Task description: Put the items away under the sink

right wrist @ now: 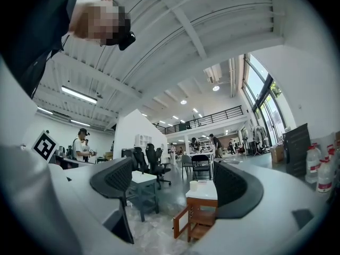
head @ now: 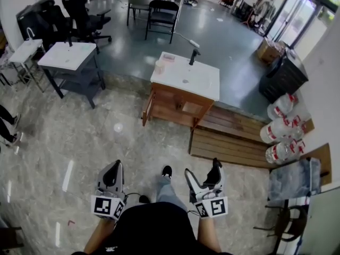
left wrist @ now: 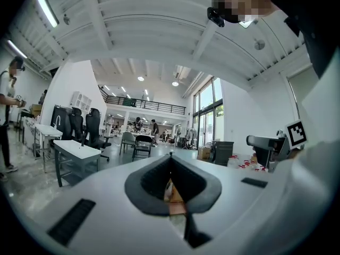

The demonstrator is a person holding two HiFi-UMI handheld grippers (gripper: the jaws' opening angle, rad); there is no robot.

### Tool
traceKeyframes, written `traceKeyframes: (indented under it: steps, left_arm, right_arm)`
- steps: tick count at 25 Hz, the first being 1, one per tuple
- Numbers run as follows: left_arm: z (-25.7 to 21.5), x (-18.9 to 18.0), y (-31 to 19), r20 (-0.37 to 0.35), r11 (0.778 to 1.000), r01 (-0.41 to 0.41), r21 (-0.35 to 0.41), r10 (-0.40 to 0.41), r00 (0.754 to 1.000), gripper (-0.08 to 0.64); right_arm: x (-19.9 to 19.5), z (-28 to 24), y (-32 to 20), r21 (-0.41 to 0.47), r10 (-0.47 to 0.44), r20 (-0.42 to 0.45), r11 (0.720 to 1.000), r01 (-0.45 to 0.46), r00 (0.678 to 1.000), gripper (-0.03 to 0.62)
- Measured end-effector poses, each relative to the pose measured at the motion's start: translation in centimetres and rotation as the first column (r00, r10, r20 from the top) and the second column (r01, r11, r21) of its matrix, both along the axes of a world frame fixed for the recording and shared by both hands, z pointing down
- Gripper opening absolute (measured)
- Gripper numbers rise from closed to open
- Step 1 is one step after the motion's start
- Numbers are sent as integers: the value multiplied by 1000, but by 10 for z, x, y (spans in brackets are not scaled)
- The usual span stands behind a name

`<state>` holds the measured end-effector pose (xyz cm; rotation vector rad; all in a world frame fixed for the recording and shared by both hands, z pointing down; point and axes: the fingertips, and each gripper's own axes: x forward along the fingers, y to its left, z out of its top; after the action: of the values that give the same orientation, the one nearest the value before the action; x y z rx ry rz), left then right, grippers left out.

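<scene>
Both held low in front of the torso, side by side and a little apart, tips pointing forward and away from the body. Left hand-held gripper (head: 113, 167) (left wrist: 171, 162) has its jaws pressed together at the tips. Right hand-held gripper (head: 203, 169) (right wrist: 175, 185) has its jaws spread wide. Each marker cube (head: 108, 206) sits at the near end, closest to the body. Left forearm (head: 97, 239) and right forearm (head: 211, 241) come up from the bottom edge, bare, roughly parallel. One shoe (head: 167, 171) pokes out between the two.
</scene>
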<state>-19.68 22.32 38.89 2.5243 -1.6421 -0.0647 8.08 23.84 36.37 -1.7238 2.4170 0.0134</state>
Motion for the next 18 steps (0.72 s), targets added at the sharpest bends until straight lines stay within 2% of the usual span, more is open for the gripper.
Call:
traceKeyframes:
  steps: [9, 14, 18]
  left_arm:
    - [14, 14, -65, 8, 1000, 18, -23, -18, 1000, 6]
    - [14, 42, -128, 24, 999, 22, -27, -22, 999, 5]
    - [5, 70, -191, 37, 1000, 21, -15, -20, 999, 5]
  right_arm:
    - [15, 12, -75, 10, -29, 32, 1000, 28, 999, 465]
    - [43, 23, -141, -7, -37, 35, 999, 37, 999, 465]
    - [66, 19, -201, 2, -58, 70, 998, 59, 996, 465]
